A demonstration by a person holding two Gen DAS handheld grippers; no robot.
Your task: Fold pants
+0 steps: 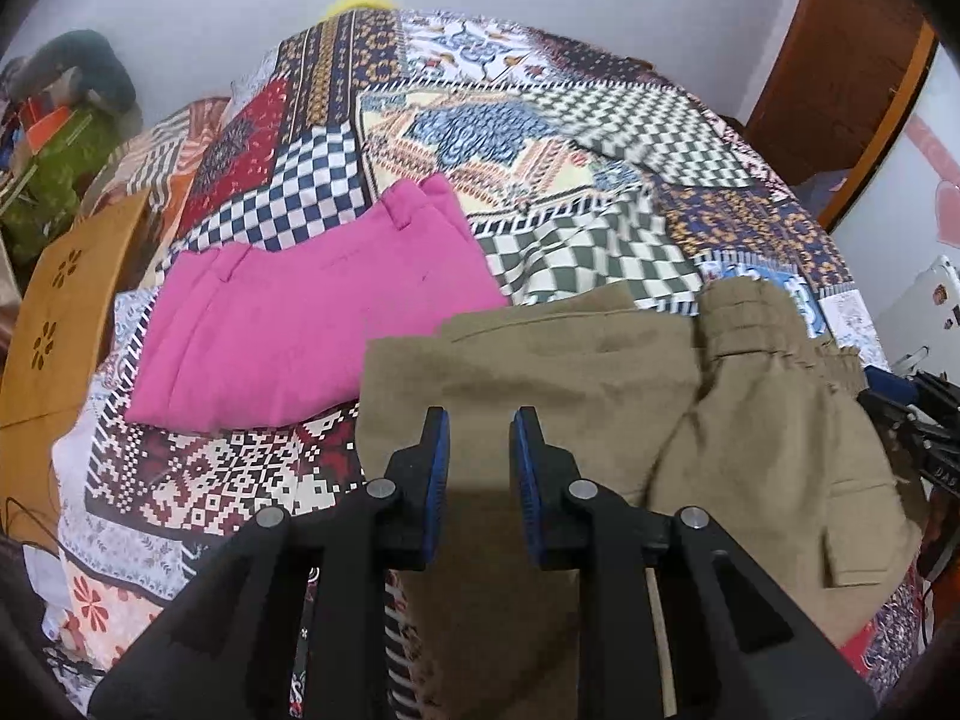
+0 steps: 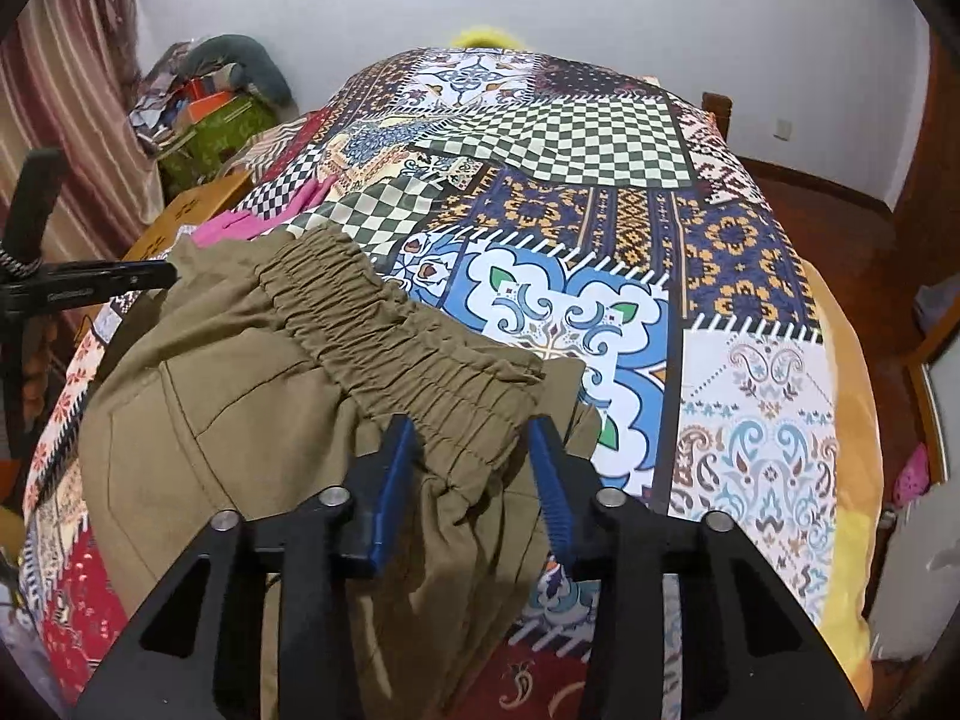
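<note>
Khaki pants (image 1: 576, 384) lie partly folded on the patchwork bedspread (image 1: 540, 138); their elastic waistband (image 2: 384, 336) runs across the right wrist view. My left gripper (image 1: 480, 426) is open, its jaws apart just above the folded khaki cloth, holding nothing. My right gripper (image 2: 471, 432) is open, its jaws either side of the waistband's near end, not closed on it. The right gripper also shows at the right edge of the left wrist view (image 1: 918, 414), and the left one at the left edge of the right wrist view (image 2: 90, 282).
Folded pink pants (image 1: 312, 312) lie on the bed left of the khaki pair. A wooden stool (image 1: 66, 306) stands by the bed's left side, with cluttered bags (image 2: 204, 114) beyond it. A wooden door (image 1: 840, 66) is at right.
</note>
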